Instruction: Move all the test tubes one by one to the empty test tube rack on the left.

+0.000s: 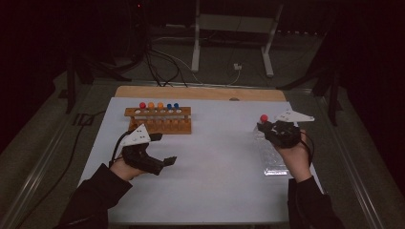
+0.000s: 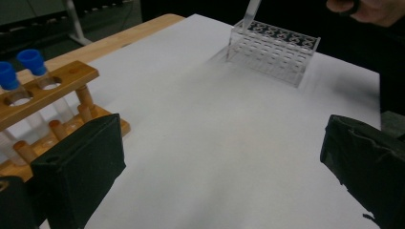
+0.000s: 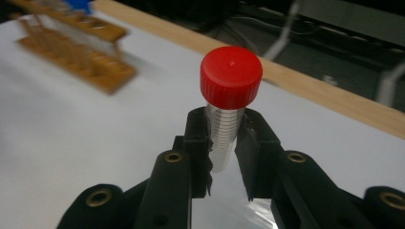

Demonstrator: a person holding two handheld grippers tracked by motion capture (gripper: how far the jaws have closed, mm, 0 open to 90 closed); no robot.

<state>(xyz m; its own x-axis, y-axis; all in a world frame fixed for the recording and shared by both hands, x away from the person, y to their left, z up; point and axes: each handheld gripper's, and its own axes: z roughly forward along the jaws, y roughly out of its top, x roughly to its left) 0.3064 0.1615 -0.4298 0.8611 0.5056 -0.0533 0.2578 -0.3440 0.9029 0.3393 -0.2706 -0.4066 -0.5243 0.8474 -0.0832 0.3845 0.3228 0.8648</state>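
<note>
Right gripper, jaws closed on the clear body of a red-capped tube just below its cap: light, smooth, probably slippery; left gripper wide open, empty.

A wooden test tube rack, warm brown with a dull finish, stands at ten o'clock on the desk, whose top is smooth matt white with a bare wood edge along the far side. At three o'clock a clear glossy plastic rack. The right gripper, matt black plastic with brass-coloured rivets, clamps a transparent tube with a smooth red plastic cap.
</note>
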